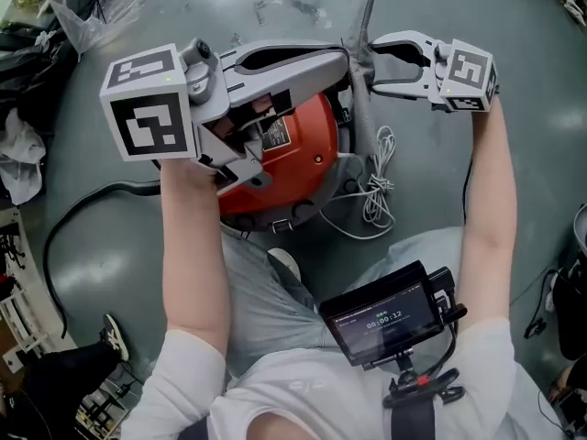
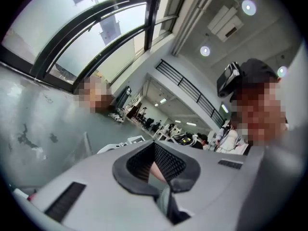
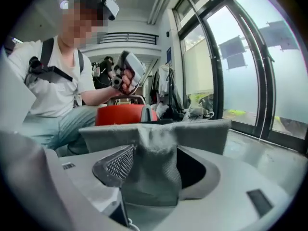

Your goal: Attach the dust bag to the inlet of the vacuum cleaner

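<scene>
The left gripper (image 1: pixel 341 59) and the right gripper (image 1: pixel 375 62) meet tip to tip at the upper centre of the head view. Each has its jaws pinched on the grey fabric dust bag (image 1: pixel 361 81). The bag shows edge-on, its long axis running up and down the frame. It hangs just above the right side of the red vacuum cleaner (image 1: pixel 298 159).

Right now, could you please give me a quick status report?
Left gripper and right gripper both shut on dust bag. Bag held beside red vacuum cleaner, not attached. White cable coiled alongside.
</scene>
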`<state>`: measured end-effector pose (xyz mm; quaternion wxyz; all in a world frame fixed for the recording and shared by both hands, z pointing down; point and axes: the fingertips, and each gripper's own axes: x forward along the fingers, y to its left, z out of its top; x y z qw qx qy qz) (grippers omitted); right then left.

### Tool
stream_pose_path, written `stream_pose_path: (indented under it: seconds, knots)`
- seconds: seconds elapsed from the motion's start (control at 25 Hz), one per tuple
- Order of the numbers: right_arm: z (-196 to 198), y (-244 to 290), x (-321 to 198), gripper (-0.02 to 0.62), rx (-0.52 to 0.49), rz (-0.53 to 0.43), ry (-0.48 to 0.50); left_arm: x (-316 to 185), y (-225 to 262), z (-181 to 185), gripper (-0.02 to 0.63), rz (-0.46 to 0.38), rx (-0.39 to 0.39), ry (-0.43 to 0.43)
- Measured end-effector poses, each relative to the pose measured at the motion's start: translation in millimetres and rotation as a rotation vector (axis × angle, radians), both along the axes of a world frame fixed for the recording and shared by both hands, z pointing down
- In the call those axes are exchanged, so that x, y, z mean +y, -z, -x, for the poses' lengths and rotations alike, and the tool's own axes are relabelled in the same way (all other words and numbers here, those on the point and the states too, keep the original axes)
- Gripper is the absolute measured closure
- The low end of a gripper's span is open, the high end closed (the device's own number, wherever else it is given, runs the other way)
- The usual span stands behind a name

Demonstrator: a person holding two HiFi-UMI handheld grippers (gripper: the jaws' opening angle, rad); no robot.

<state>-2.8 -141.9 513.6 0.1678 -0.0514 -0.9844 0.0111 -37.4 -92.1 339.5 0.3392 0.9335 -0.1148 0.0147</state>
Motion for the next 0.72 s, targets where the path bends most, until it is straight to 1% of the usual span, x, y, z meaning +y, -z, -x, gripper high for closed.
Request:
stream_pose_path:
  seconds: [0.04,0.08,0.12,0.16,0.2,0.24,0.28,0.32,0.4,0.48,0.52,0.6,0.68,0.72]
  knots:
    - [-10,9,-8,0.328,-0.057,0.042,-0.029,0,5,2,0.600,0.012,0.056,-0.005]
    - [-18,20,-19,0.328,-0.134,0.097,-0.074,0,12,3,0.600,0.025,0.115,-0.016]
    - [-24,30,-32,0.328,-0.207,0.150,-0.130,2,20,4,0.600,0.044,0.177,-0.031]
    - [-27,32,-47,0.328,-0.245,0.180,-0.196,3,27,5,0.600,0.071,0.238,-0.042]
    - [-26,26,-61,0.329,-0.237,0.176,-0.263,3,32,7,0.600,0.099,0.286,-0.034]
    - [-21,15,-72,0.330,-0.194,0.143,-0.313,0,34,10,0.600,0.117,0.310,-0.004]
    - [-10,5,-75,0.330,-0.146,0.099,-0.334,-4,33,13,0.600,0.125,0.311,0.032]
    - [4,0,-74,0.383,-0.118,0.060,-0.336,-7,31,13,0.600,0.125,0.300,0.051]
    - [31,8,-72,0.588,-0.119,0.017,-0.340,-6,30,10,0.600,0.116,0.274,0.040]
    - [46,23,-73,0.597,-0.126,-0.010,-0.350,-2,31,8,0.600,0.108,0.267,0.020]
    - [46,30,-75,0.597,-0.122,-0.028,-0.364,-1,32,8,0.600,0.104,0.269,0.015]
    - [32,46,-79,0.597,-0.126,-0.062,-0.429,-2,35,9,0.600,0.103,0.278,0.021]
    - [13,76,-71,0.597,-0.172,-0.087,-0.510,-3,37,14,0.600,0.089,0.300,0.059]
    - [7,96,-63,0.597,-0.199,-0.118,-0.543,-5,40,18,0.600,0.062,0.315,0.094]
